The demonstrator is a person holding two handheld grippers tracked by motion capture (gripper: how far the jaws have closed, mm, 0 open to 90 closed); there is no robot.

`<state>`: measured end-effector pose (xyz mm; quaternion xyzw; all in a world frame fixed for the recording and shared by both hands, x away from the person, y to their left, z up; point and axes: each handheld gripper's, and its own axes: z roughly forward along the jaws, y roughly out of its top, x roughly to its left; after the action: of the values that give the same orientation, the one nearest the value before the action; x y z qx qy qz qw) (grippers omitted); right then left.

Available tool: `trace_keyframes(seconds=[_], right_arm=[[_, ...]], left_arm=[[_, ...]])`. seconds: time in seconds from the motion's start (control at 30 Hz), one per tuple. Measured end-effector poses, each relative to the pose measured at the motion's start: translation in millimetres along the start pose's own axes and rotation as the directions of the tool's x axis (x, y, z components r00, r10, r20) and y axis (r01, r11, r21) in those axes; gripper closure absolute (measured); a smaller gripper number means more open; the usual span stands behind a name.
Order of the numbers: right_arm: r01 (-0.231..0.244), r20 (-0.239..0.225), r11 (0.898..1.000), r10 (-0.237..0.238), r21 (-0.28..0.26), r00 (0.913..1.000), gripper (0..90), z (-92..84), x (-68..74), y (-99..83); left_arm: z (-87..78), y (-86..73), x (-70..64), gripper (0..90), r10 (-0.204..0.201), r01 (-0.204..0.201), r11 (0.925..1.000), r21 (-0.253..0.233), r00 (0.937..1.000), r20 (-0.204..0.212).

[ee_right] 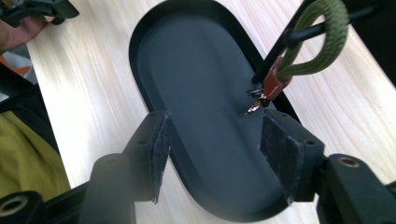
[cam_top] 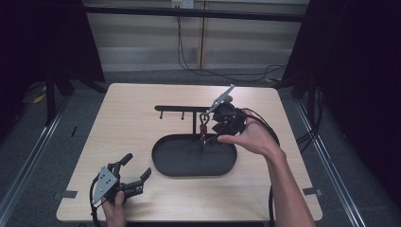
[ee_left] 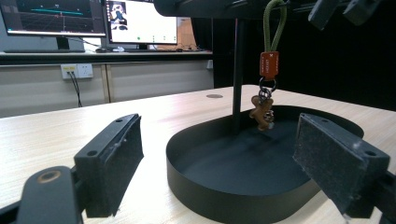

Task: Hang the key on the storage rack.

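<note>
Olive-green cord: a keychain [cam_top: 204, 124] hangs by its loop from a peg of the black rack [cam_top: 189, 109], dangling over the black oval tray [cam_top: 194, 156] at mid-table in the high view. The right gripper [cam_top: 215, 137] hovers just beside it, jaws apart with nothing between them; the left gripper [cam_top: 135, 171] sits near the table's front left corner, jaws spread, well apart from the tray. Left gripper view: the keychain [ee_left: 267, 74] shows its loop, an orange tag, rings and a small brown figure charm hanging just above the tray floor; the tray [ee_left: 243, 172] holds nothing else, only the rack's upright post rising from it. The pads [ee_left: 116, 163] stand wide and bare. Right gripper view: the green loop [ee_right: 322, 42] is hooked over the peg, the orange tag below it, the charm free beyond the open pads [ee_right: 280, 154]. Judgement: the hang looks done, so the retreat should go straight back without brushing the loop or setting it swinging.
</note>
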<state>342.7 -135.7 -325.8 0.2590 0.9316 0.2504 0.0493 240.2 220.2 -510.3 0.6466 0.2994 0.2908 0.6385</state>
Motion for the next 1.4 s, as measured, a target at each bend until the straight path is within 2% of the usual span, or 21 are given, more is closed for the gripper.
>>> trace_keyframes(seconds=[0.17, 0.33, 0.47, 0.53, 0.63, 0.67, 0.73, 0.77, 0.83, 0.87, 0.9, 1.0, 1.07, 1.13, 1.17, 1.2, 1.23, 1.27, 1.3, 1.33, 1.4], right_arm=[[0.025, -0.008, 0.996, -0.026, -0.083, 0.9996, 36.7, 4.0, 11.3, -15.0], [0.020, 0.033, 0.991, -0.016, -0.135, 0.9993, 34.0, 15.7, 19.5, -33.8], [-0.009, 0.025, 0.975, 0.014, -0.221, 0.9996, 25.6, 23.0, 24.3, -56.6], [-0.023, 0.012, 0.972, 0.026, -0.235, 0.9996, 24.0, 24.6, 25.2, -62.0], [-0.029, 0.038, 0.949, 0.043, -0.315, 0.9984, 13.9, 29.2, 33.6, -79.7], [-0.025, 0.056, 0.936, 0.048, -0.351, 0.9973, 15.9, 31.1, 37.0, -86.3], [-0.049, 0.030, 0.909, 0.068, -0.415, 0.9972, 14.2, 35.1, 39.4, -99.9], [-0.072, 0.036, 0.877, 0.101, -0.476, 0.9942, 14.1, 39.2, 40.4, -113.9], [-0.113, 0.046, 0.847, 0.159, -0.520, 0.9861, 14.6, 44.1, 40.4, -127.0], [-0.113, 0.046, 0.847, 0.159, -0.520, 0.9861, 14.6, 44.1, 40.4, -127.0], [-0.089, 0.096, 0.830, 0.169, -0.551, 0.9808, 15.2, 50.9, 43.9, -139.3], [-0.090, 0.130, 0.820, 0.197, -0.565, 0.9718, 15.9, 57.7, 45.4, -148.5], [-0.094, 0.165, 0.802, 0.234, -0.590, 0.9581, 16.6, 66.5, 47.7, -159.5], [-0.091, 0.206, 0.794, 0.265, -0.602, 0.9420, 16.4, 75.9, 50.3, -167.3], [-0.085, 0.220, 0.730, 0.312, -0.679, 0.9243, 17.4, 84.5, 51.9, -176.2], [-0.081, 0.231, 0.712, 0.330, -0.698, 0.9151, 17.5, 88.7, 52.7, -179.3], [-0.081, 0.231, 0.712, 0.330, -0.698, 0.9151, 17.5, 88.7, 52.7, -179.3], [-0.081, 0.244, 0.691, 0.360, -0.719, 0.9006, 17.5, 96.7, 53.9, -183.5], [-0.081, 0.244, 0.691, 0.360, -0.719, 0.9006, 17.5, 96.7, 53.9, -183.5], [-0.064, 0.265, 0.674, 0.374, -0.736, 0.8889, 17.5, 100.0, 55.7, -184.9], [-0.038, 0.263, 0.608, 0.398, -0.793, 0.8789, 18.1, 104.0, 58.2, -189.0]], left_arm=[[0.0, 0.0, 0.0, 15.5, 0.000, 0.000, 1.0000, -0.001, 1.0000, -0.001], [-0.2, 0.0, 0.2, 15.5, 0.003, -0.003, 1.0000, 0.002, 1.0000, 0.001], [0.0, 0.0, 0.0, 15.5, 0.001, -0.001, 1.0000, 0.001, 1.0000, 0.001], [0.0, 0.0, 0.1, 15.5, 0.002, -0.002, 1.0000, 0.000, 1.0000, 0.001], [0.0, 0.0, -0.1, 15.5, -0.001, 0.001, 1.0000, 0.000, 1.0000, 0.001], [0.0, 0.0, -0.1, 15.5, 0.000, 0.000, 1.0000, -0.001, 1.0000, 0.001], [0.0, 0.0, -0.1, 15.5, 0.000, 0.000, 1.0000, -0.001, 1.0000, 0.000], [0.1, 0.0, -0.1, 15.5, -0.001, 0.001, 1.0000, -0.002, 1.0000, 0.000], [0.1, 0.0, -0.1, 15.5, 0.000, 0.000, 1.0000, -0.002, 1.0000, 0.000], [0.1, 0.0, -0.2, 15.5, -0.002, 0.002, 1.0000, -0.001, 1.0000, 0.001], [0.0, 0.0, 0.0, 15.5, 0.001, -0.001, 1.0000, 0.000, 1.0000, 0.000], [0.0, 0.0, 0.0, 15.5, 0.001, -0.001, 1.0000, 0.000, 1.0000, 0.001], [-0.1, 0.0, 0.1, 15.5, 0.001, -0.001, 1.0000, 0.001, 1.0000, 0.001], [0.0, 0.0, 0.0, 15.5, 0.001, -0.001, 1.0000, 0.001, 1.0000, 0.001], [-0.2, 0.0, 0.3, 15.5, 0.004, -0.004, 1.0000, 0.003, 1.0000, 0.001], [0.0, 0.0, 0.0, 15.5, 0.001, -0.001, 1.0000, 0.000, 1.0000, 0.001], [-0.2, 0.0, 0.2, 15.5, 0.003, -0.003, 1.0000, 0.002, 1.0000, 0.001], [0.0, 0.0, 0.0, 15.5, 0.001, -0.001, 1.0000, 0.001, 1.0000, 0.001], [-0.2, 0.0, 0.2, 15.5, 0.003, -0.003, 1.0000, 0.002, 1.0000, 0.001], [0.0, 0.0, -0.1, 15.5, 0.000, 0.000, 1.0000, 0.000, 1.0000, 0.001], [0.1, 0.0, -0.1, 15.5, -0.001, 0.001, 1.0000, -0.001, 1.0000, 0.001]])
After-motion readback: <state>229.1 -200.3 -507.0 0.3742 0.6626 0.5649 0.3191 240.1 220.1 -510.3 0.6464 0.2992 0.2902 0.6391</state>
